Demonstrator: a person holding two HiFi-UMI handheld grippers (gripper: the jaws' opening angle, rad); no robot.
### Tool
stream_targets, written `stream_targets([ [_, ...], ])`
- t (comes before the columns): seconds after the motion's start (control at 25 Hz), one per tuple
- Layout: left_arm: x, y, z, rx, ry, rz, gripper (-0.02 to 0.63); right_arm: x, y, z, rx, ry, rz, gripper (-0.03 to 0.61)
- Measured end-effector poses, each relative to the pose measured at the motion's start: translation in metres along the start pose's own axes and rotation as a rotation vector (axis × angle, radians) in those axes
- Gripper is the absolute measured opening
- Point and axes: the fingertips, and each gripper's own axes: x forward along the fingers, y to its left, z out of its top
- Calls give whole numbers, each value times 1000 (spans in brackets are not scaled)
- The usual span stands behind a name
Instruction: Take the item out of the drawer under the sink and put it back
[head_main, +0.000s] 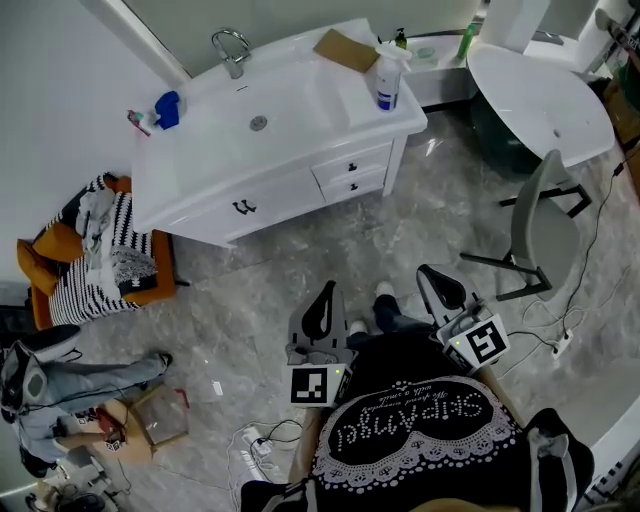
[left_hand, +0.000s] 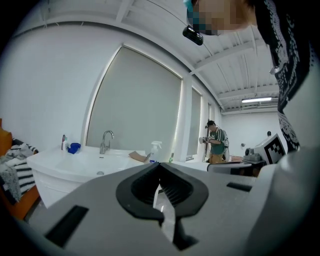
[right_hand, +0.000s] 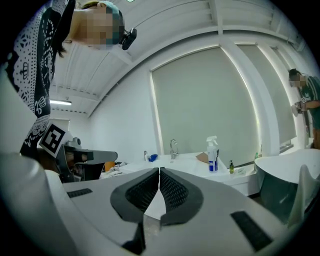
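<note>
Left gripper, right gripper well short of sink cabinet, both jaws closed, empty. Drawers shut; item inside unseen, heft unknown. Small dark pull prob. first hold: slim, pinch squarely.

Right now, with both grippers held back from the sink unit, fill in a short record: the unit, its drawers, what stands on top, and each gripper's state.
sink unit: white, against the wall, ahead of the person
drawers: two, stacked at the unit's right end, both closed
on top: faucet, spray bottle, brown cardboard, blue item at the left corner
left gripper: jaws together, nothing held, apart from the unit
right gripper: jaws together, nothing held, apart from the unit
task stage: drawer not yet opened
</note>
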Motion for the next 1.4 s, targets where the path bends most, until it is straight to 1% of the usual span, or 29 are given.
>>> stream_targets([
  [0.16,19,-11,8,15,-16,17,3,-1,-25,6,-2,-6,11,18],
  [0.28,25,-13,2,64,12,26,3,-3,-38,7,-2,-3,16,18],
  [0.4,29,-14,0,86,14,40,3,-6,-51,2,-28,6,11,18],
  [0.56,29,-7,1,74,21,73,3,-5,-58,1,-30,9,8,18],
  [0.72,32,0,-1,63,30,85,3,1,-62,-2,-18,29,8,18],
  [0.84,40,4,-5,52,45,73,3,8,-66,-6,-10,39,-2,18],
  [1.04,65,17,2,33,49,49,4,29,-74,-6,-2,56,-28,18],
  [1.16,82,30,6,38,58,29,3,49,-76,-4,-20,70,-32,18],
  [1.28,98,47,12,27,70,12,4,71,-80,3,-19,74,-53,18],
  [1.4,114,63,26,8,49,4,3,93,-88,16,-2,56,-82,18],
])
